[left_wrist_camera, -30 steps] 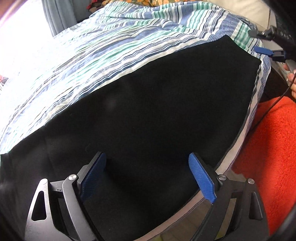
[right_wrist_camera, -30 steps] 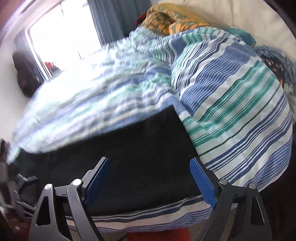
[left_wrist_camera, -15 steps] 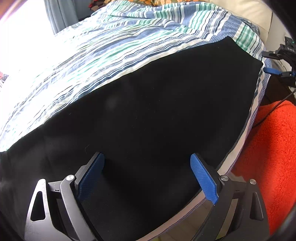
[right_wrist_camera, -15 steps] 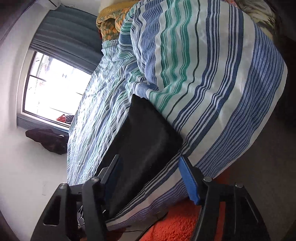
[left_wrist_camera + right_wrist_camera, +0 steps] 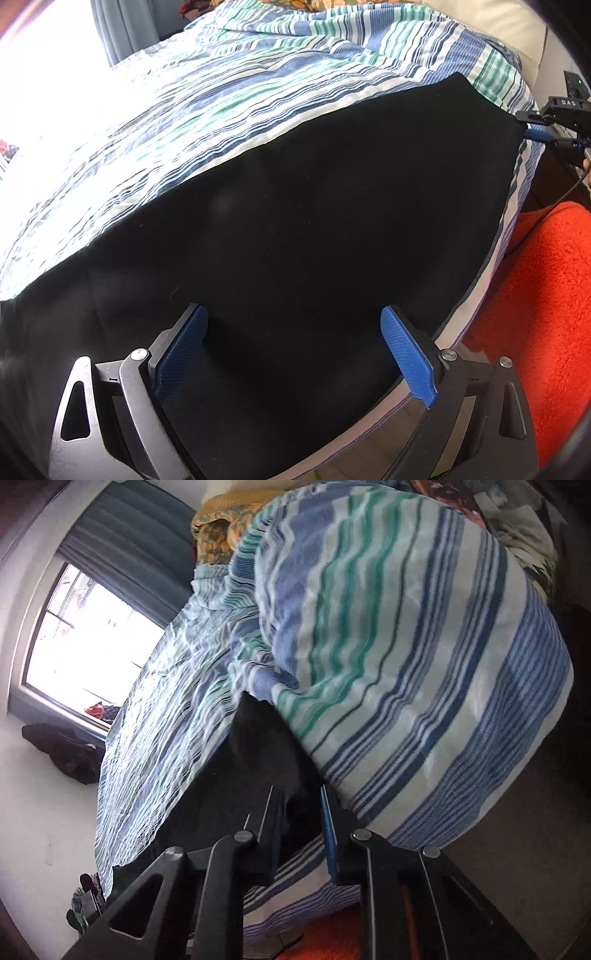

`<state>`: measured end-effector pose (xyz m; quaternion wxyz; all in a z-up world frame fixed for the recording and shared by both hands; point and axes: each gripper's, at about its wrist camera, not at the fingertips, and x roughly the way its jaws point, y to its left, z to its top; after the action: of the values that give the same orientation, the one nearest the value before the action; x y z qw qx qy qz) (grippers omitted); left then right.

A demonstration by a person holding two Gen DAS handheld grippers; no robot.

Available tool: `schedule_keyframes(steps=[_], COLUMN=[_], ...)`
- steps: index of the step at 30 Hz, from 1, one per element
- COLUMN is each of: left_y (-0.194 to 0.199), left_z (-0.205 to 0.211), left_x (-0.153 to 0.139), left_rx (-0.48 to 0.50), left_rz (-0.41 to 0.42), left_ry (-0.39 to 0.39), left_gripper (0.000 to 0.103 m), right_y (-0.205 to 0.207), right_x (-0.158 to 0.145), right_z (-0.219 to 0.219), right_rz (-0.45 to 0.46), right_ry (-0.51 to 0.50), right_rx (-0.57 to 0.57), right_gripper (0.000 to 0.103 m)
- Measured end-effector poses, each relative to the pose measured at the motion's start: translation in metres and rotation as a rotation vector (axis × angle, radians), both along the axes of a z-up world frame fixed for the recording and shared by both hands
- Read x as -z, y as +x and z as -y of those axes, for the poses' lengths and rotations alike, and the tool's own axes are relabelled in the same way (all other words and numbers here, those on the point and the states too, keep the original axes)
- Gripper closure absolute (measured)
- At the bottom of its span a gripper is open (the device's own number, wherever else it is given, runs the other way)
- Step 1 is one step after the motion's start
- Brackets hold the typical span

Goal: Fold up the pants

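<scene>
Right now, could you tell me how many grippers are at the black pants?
2: the left gripper hovers open above their near end; the right gripper, jaws just closing, pinches the far corner of the pants.

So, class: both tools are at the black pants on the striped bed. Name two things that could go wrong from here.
1. The right tool, its jaws just closing, sits at the very corner of the pants; it may pinch the striped sheet too, or slip off.
2. The left tool is open over the pants, gripping nothing; lifting one end alone could drag them towards the red rug.
</scene>
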<state>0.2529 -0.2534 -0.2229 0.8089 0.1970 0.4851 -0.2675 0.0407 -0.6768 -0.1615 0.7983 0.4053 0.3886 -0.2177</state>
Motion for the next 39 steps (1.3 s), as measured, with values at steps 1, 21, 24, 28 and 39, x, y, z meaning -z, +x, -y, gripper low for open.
schedule_keyframes(steps=[1, 21, 24, 28, 39], left_y=[0.000, -0.003, -0.004, -0.005, -0.011], left_z=[0.000, 0.002, 0.002, 0.002, -0.002], left_x=[0.000, 0.004, 0.004, 0.005, 0.007], left_rx=[0.000, -0.004, -0.005, -0.005, -0.005], left_rz=[-0.001, 0.015, 0.017, 0.019, 0.048], left_ry=[-0.001, 0.002, 0.000, -0.002, -0.010], left_gripper=[0.008, 0.007, 0.007, 0.006, 0.004], right_y=[-0.008, -0.002, 0.007, 0.017, 0.044], right_x=[0.002, 0.027, 0.018, 0.029, -0.076], right_z=[0.003, -0.003, -0.008, -0.002, -0.067], right_rz=[0.031, 0.075, 0.068, 0.051, 0.235], right_ry=[0.034, 0.172, 0.119, 0.176, 0.110], right_rx=[0.028, 0.021, -0.022, -0.031, -0.209], right_gripper=[0.066, 0.079, 0.079, 0.072, 0.088])
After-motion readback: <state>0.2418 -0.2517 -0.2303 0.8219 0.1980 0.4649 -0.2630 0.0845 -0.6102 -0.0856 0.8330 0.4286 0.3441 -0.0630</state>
